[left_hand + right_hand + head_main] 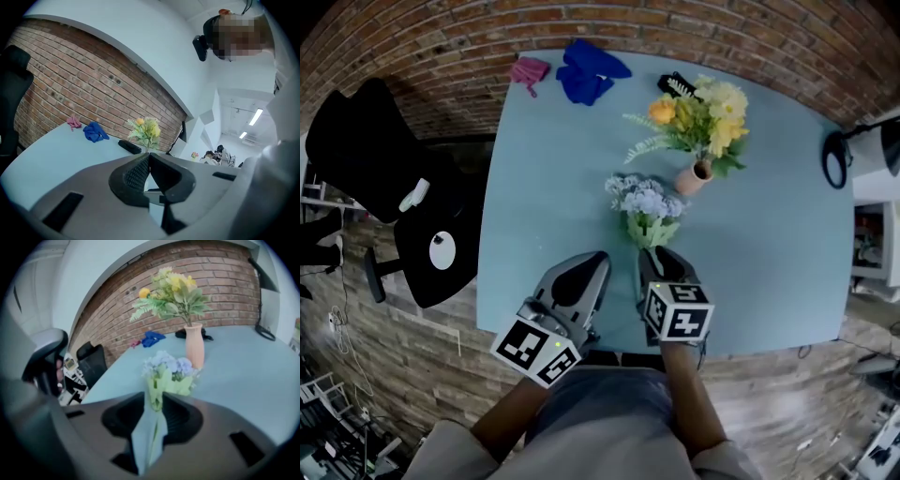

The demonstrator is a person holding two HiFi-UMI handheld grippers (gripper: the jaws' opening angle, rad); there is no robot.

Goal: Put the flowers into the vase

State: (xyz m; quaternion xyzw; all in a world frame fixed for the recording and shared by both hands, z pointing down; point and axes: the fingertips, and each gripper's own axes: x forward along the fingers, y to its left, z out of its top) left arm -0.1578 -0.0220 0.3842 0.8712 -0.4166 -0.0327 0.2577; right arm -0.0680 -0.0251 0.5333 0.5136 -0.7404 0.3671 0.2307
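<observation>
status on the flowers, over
Status: left gripper shut, empty; right gripper open, stem of blue bouquet between its jaws. Bouquet not yet in vase. Vase mouth crowded by yellow flowers.

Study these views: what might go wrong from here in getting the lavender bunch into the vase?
The right gripper stands open around the thin stem end of the lavender bunch, so a grip there may slip or let the heads droop. The narrow vase already holds yellow flowers; pushing more in could tip it.
</observation>
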